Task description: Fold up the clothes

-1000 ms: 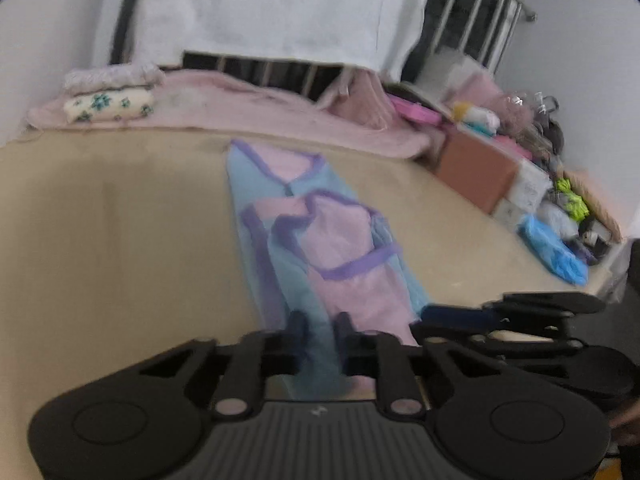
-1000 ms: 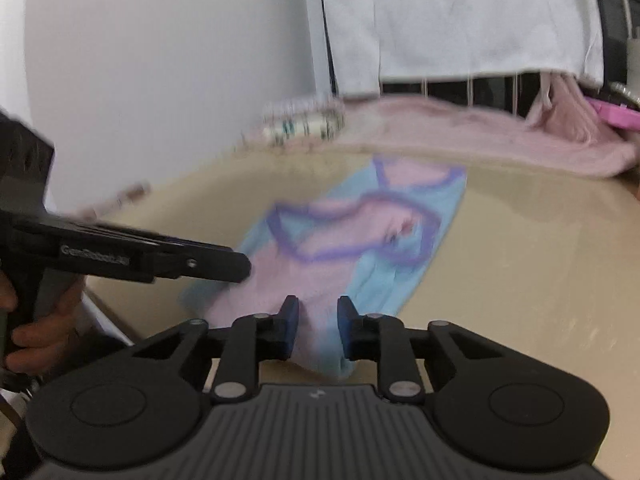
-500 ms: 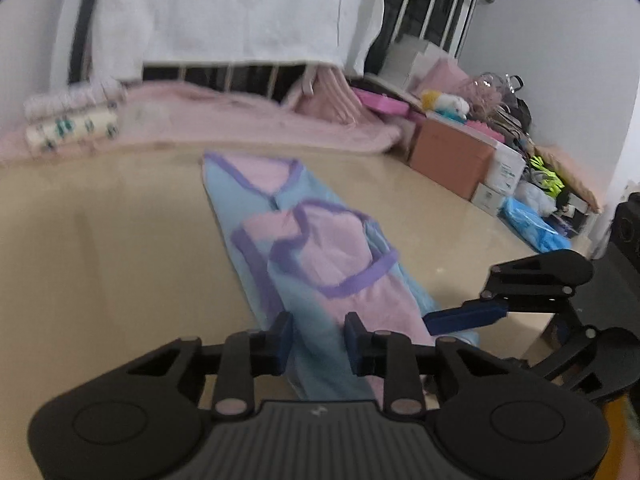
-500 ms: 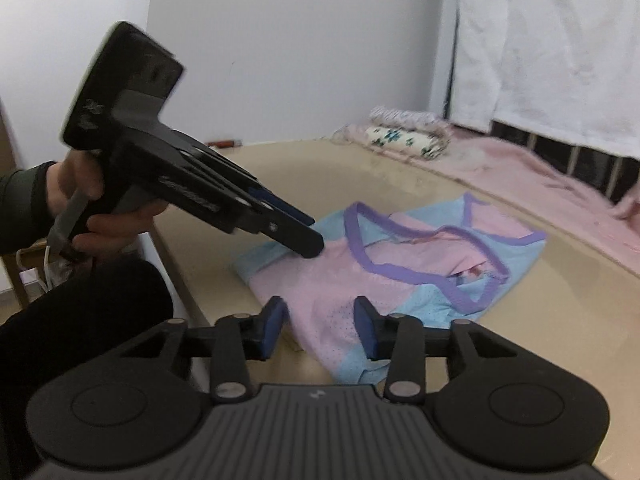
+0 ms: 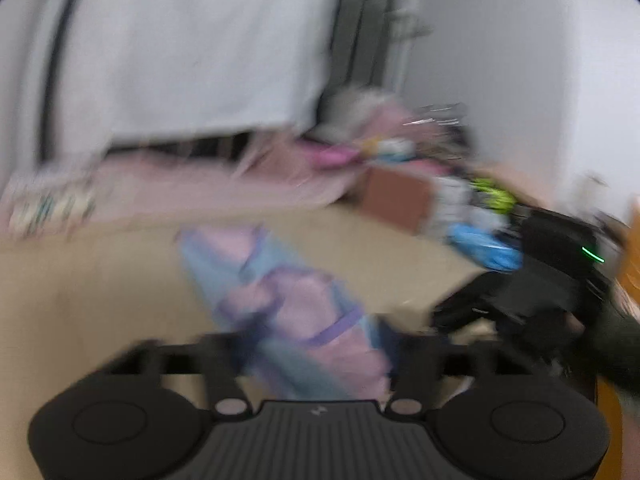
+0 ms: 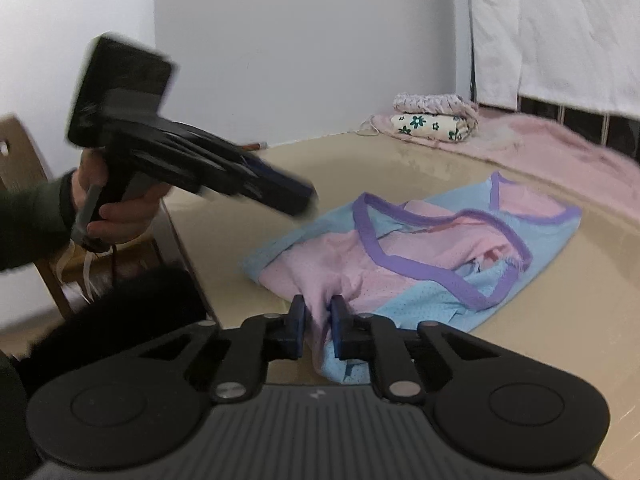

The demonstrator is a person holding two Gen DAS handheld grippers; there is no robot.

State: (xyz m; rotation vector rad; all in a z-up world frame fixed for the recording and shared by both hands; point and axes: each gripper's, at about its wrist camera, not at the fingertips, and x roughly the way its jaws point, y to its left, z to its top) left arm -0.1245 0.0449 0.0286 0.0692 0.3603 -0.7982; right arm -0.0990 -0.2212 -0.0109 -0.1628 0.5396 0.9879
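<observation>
Blue pads tip the right gripper (image 6: 318,322), whose two fingers stand narrowly apart with a pinch of pink fabric clamped between them at the near hem of the garment (image 6: 420,256). From that pinch the cloth rises in a small ridge and spreads away across the tan table (image 6: 248,184). The garment is a mesh vest, pink through the middle and pale blue at the sides, edged with broad purple binding around the neck and armholes. It lies folded lengthwise into a long strip, its top end pointing toward the far side of the table, with a few wrinkles and a loose fold near the centre.

The left gripper (image 6: 296,200) hovers above the table, beside the garment's left edge and clear of it. A hand (image 6: 116,208) in a dark sleeve holds its grip. In its own blurred view its fingers (image 5: 244,344) are spread wide with nothing between them, and the vest shows below.

At the far edge sits a stack of folded cloths (image 6: 434,118), one flowered, resting on a pink blanket (image 6: 560,148). A white sheet (image 6: 560,28) hangs behind.
</observation>
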